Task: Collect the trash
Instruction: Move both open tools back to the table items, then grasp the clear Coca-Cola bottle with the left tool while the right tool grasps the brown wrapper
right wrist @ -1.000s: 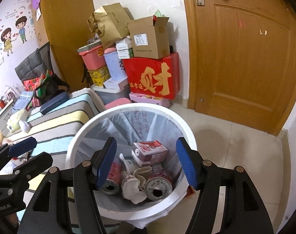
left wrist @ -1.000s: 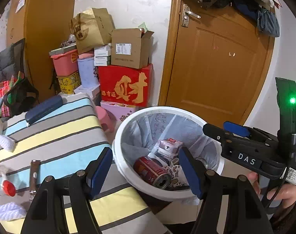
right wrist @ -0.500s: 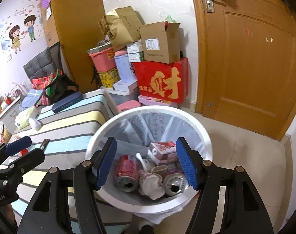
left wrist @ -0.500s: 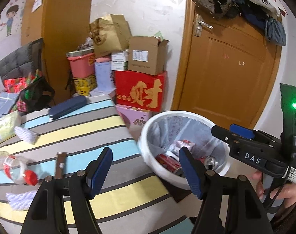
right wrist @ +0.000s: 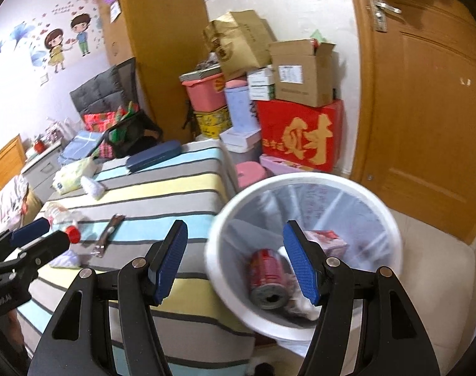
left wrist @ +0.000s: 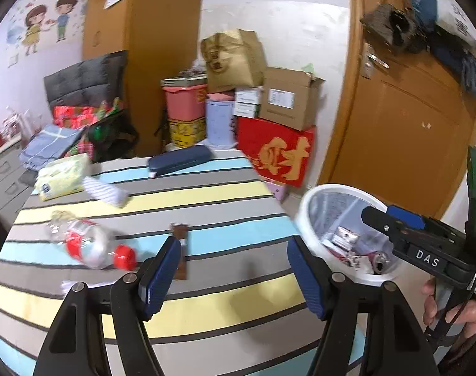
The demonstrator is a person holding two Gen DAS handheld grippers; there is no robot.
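Both grippers empty, jaws apart w/ nothing between the pads. Left gripper (left wrist: 233, 277) hangs over the striped bed (left wrist: 225, 307); right gripper (right wrist: 235, 264) straddles the bed edge and the bin (right wrist: 304, 185), one pad over each.

Trash on the bed: crushed bottle (left wrist: 90, 246) w/ red cap, lying on its side left of the left gripper; brown wrapper (left wrist: 181, 252) just beside the left pad, partly hidden behind it; white wad (left wrist: 106, 190) further back; another pale scrap at the near edge, mostly hidden by the left gripper frame. Tissue pack (left wrist: 62, 177) and dark blue case (left wrist: 180, 159) lie at the far end of the bed.

Bin is white, lined w/ a clear bag, standing on the floor tight against the bed's side. Inside: red can (right wrist: 267, 277), small carton (right wrist: 327, 241), crumpled paper; a right pad blocks part of the contents.

Around: red box (right wrist: 300, 134) by the wall w/ a cardboard box (right wrist: 302, 73) on it, pink tub (right wrist: 203, 92) and paper bag (right wrist: 236, 44) stacked alongside, wooden door (right wrist: 426, 125) behind the bin. In the left view the right gripper's body crosses in front of the bin, a hand (left wrist: 451, 305) on its grip.
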